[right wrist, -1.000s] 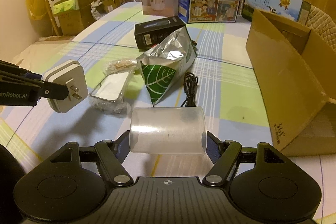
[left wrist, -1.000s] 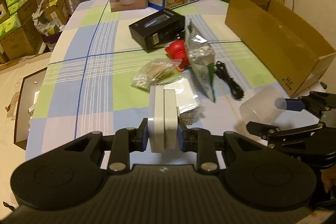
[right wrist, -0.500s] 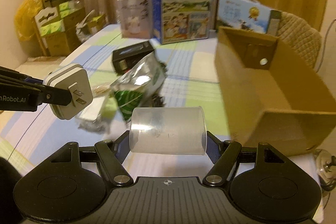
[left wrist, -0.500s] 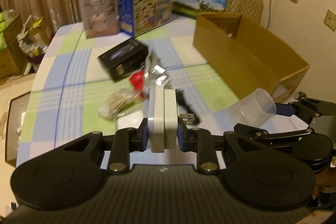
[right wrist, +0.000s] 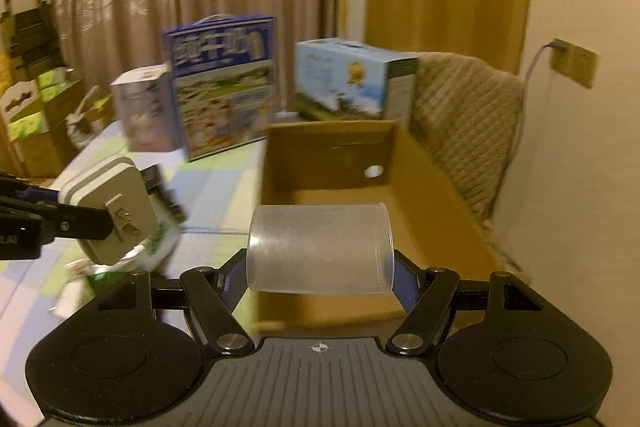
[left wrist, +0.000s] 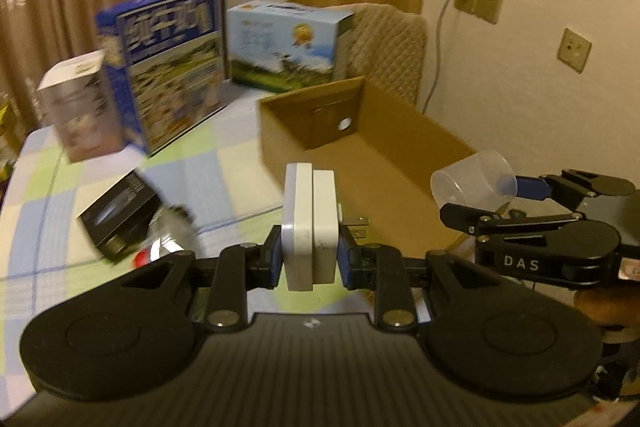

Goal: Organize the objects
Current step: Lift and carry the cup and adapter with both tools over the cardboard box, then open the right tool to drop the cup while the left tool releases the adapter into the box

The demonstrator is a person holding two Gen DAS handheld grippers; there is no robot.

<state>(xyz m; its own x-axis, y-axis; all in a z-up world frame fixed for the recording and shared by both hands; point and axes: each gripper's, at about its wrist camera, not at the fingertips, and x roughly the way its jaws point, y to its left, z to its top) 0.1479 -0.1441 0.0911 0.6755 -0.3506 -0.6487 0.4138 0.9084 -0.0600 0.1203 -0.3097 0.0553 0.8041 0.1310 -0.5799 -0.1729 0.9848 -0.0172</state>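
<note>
The white charger (left wrist: pixel 309 227), a flat plug block with metal prongs on its right face, stands on edge between the blue pads of the left gripper (left wrist: pixel 309 255), which is clenched on it. It is held in the air above the table (left wrist: pixel 240 131), just in front of the near wall of the cardboard box (left wrist: pixel 400 147).

The clear plastic cup (right wrist: pixel 320 251) lies on its side across the right gripper (right wrist: pixel 320 281), mouth toward the right, pinched end to end between that gripper's pads, and it hangs over the near end of the same box.

The box is open at the top. What shows of its floor looks bare, though the cup and the near wall hide part of it, so I cannot be sure.

Beyond it stand a blue milk carton (right wrist: pixel 224 91), a light blue carton (right wrist: pixel 352 79) and a small white box (right wrist: pixel 144 111). A black box (left wrist: pixel 120 219) lies on the checked cloth, blurred.
</note>
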